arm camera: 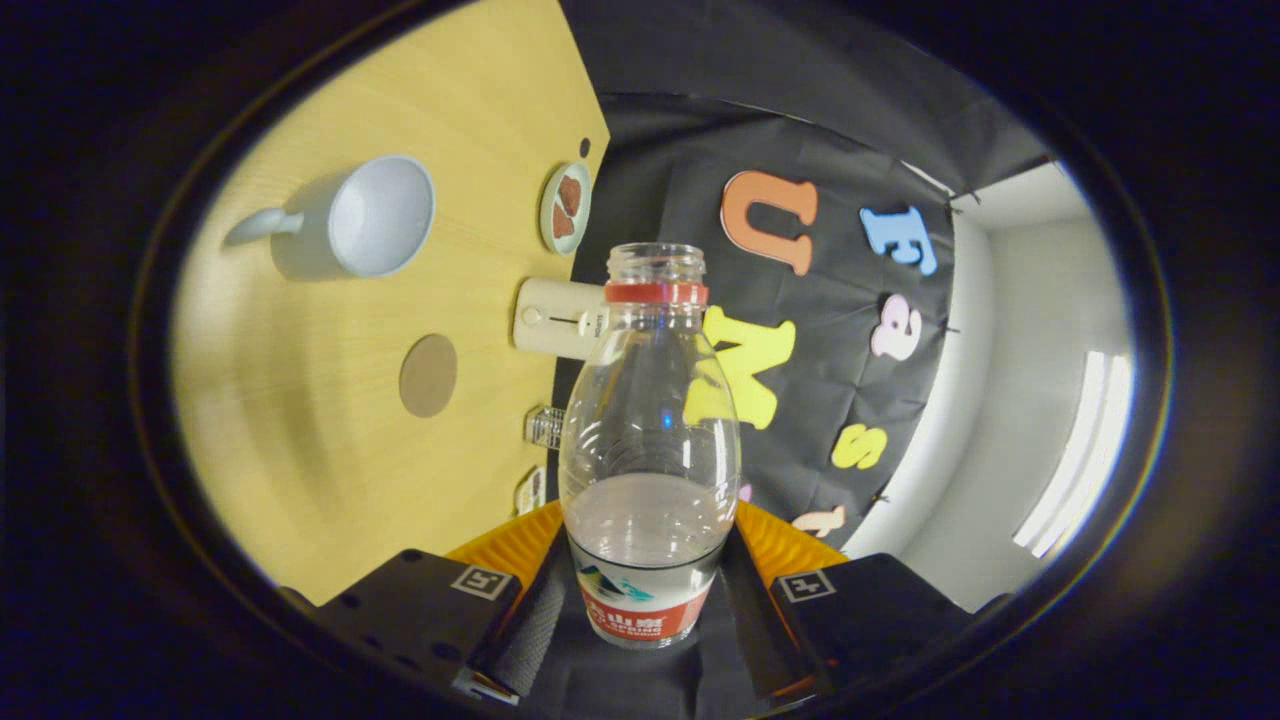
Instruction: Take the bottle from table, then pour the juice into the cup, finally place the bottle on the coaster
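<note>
In the gripper view the gripper (645,600) pinches the uncapped plastic bottle (648,440) at its label, both fingers pressing its sides, with the table (300,420) rolled sideways. Pouring seems in hand; next, bring the mouth over the white cup (372,218), well beyond the round coaster (429,375)

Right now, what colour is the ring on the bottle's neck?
Red, on the bottle held between the gripper fingers; gripper view.
</note>
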Demonstrator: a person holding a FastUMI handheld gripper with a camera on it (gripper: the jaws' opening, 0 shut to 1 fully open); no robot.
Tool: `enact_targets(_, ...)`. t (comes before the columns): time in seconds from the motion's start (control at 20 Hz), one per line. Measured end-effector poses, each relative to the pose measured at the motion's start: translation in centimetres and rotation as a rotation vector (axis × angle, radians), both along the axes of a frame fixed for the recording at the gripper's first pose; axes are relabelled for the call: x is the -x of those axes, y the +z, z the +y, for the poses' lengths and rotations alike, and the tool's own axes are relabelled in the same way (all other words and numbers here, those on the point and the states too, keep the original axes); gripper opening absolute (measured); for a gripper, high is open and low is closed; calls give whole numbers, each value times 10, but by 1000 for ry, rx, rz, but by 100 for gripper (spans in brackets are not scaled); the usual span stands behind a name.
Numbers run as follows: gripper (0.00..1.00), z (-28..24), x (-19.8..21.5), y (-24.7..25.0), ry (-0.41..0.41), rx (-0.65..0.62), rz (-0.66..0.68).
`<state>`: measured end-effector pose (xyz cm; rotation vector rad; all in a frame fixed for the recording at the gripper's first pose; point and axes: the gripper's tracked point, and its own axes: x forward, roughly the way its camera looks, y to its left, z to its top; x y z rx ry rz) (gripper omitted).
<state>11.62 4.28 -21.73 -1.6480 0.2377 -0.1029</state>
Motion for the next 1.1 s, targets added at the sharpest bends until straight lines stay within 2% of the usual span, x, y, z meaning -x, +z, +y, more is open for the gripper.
enact_targets(0.15,82,-10,5,-16,-34,-176,19)
enact_targets(0.5,82,-15,6,-38,-44,-527,-8)
enact_targets(0.9,82,-7,-5,-54,-11,-911,-14)
enact_targets(1.1,82,-5,-10,-52,9,-1056,-20)
